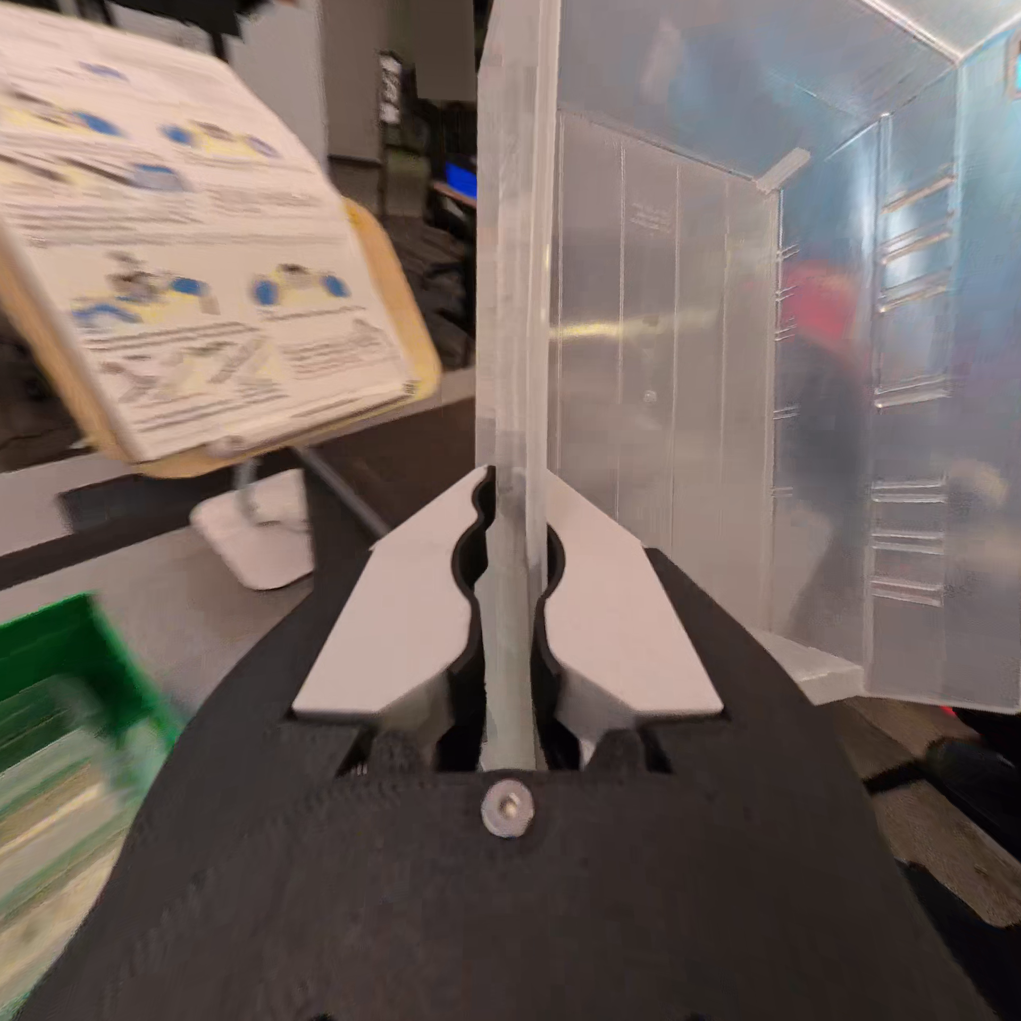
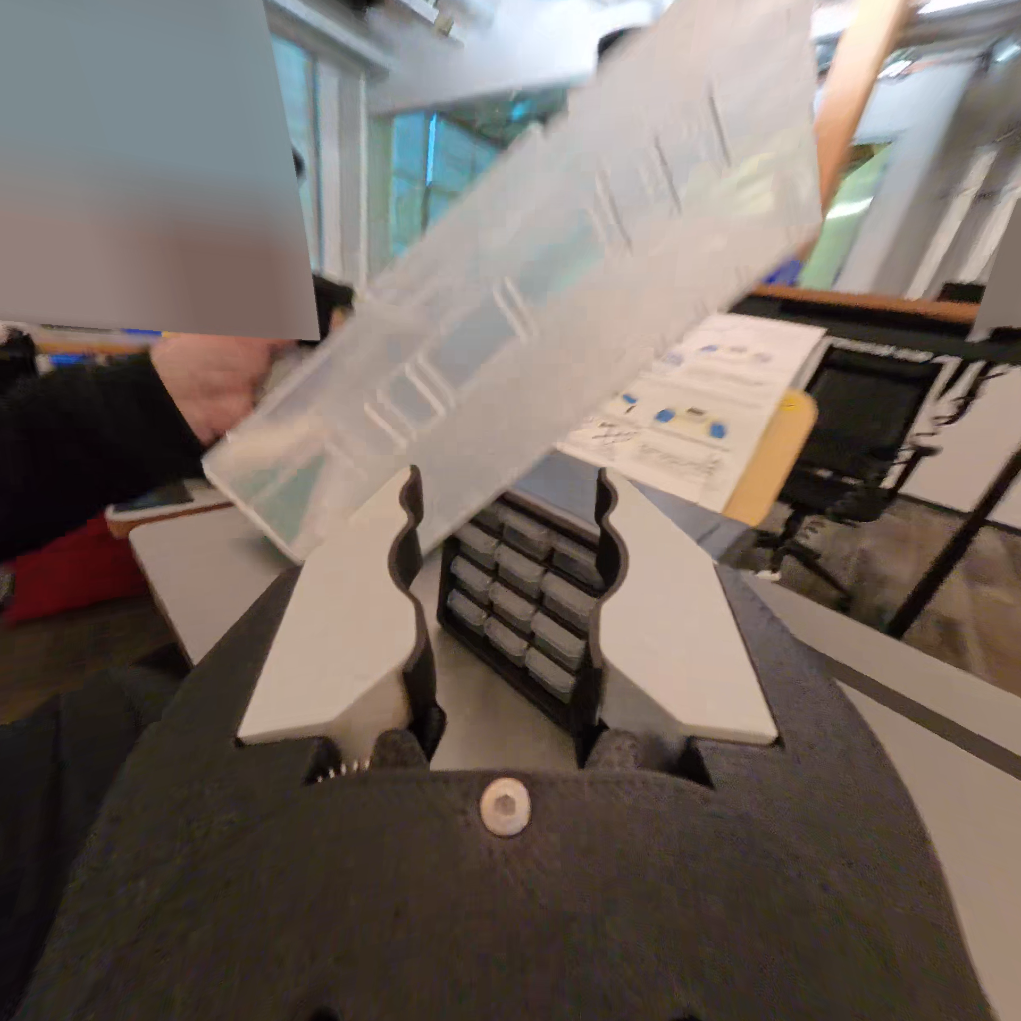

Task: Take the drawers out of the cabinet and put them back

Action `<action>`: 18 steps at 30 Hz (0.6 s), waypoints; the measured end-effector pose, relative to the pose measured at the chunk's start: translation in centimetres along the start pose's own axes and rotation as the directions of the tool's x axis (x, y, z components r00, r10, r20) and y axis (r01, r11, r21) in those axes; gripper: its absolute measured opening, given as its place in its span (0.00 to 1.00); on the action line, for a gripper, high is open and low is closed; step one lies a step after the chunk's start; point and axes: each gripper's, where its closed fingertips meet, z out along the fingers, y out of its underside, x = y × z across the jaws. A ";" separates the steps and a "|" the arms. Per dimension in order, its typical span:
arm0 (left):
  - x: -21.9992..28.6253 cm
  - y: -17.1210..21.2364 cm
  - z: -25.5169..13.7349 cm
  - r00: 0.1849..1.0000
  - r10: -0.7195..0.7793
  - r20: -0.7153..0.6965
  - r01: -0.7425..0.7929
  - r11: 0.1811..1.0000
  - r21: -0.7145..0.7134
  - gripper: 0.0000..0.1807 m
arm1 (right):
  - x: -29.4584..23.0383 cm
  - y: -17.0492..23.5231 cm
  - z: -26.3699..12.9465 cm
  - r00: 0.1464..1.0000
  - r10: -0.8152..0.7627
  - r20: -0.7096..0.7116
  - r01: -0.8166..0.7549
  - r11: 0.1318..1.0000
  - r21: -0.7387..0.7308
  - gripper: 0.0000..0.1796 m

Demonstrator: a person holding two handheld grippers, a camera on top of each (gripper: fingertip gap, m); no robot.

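Note:
A large clear plastic drawer (image 1: 690, 359) fills the right of the left wrist view, held on edge in the air. My left gripper (image 1: 516, 480) is shut on one of its walls, which runs up between the fingers. In the right wrist view the same drawer (image 2: 552, 276) hangs tilted, high end to the right. Below it a black cabinet (image 2: 525, 596) with several small grey drawers stands on the grey table (image 2: 210, 580). My right gripper (image 2: 507, 472) is open and empty, just under the drawer and above the cabinet.
A printed sheet on a tilted wooden board (image 1: 182, 265) stands on a white base (image 1: 259, 530) to the left; it also shows in the right wrist view (image 2: 701, 409). A green bin (image 1: 66, 690) is at lower left. A hand in a black sleeve (image 2: 210, 387) is at the drawer's low end. An office chair (image 2: 862, 431) stands behind.

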 end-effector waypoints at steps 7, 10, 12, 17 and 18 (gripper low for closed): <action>12.4 5.9 12.7 0.969 0.083 -0.235 -0.125 0.978 -0.169 0.04 | 2.4 -1.9 -10.8 0.983 0.037 -0.182 -0.019 0.995 0.100 0.28; 16.1 8.9 16.0 0.953 0.110 -0.282 -0.178 0.958 -0.227 0.04 | 3.8 -0.2 -14.4 0.957 0.129 -0.260 -0.100 0.988 0.120 0.29; 17.7 10.7 17.7 0.948 0.090 -0.304 -0.174 0.949 -0.263 0.04 | 4.9 1.1 -16.2 0.935 0.174 -0.310 -0.144 0.983 0.116 0.28; 20.7 15.5 21.0 0.937 0.038 -0.346 -0.161 0.928 -0.335 0.08 | 7.9 4.4 -19.3 0.871 0.256 -0.418 -0.240 0.966 0.091 0.29; 21.0 16.6 21.5 0.937 0.019 -0.350 -0.152 0.922 -0.357 0.09 | 8.4 5.3 -19.6 0.860 0.272 -0.431 -0.262 0.961 0.084 0.29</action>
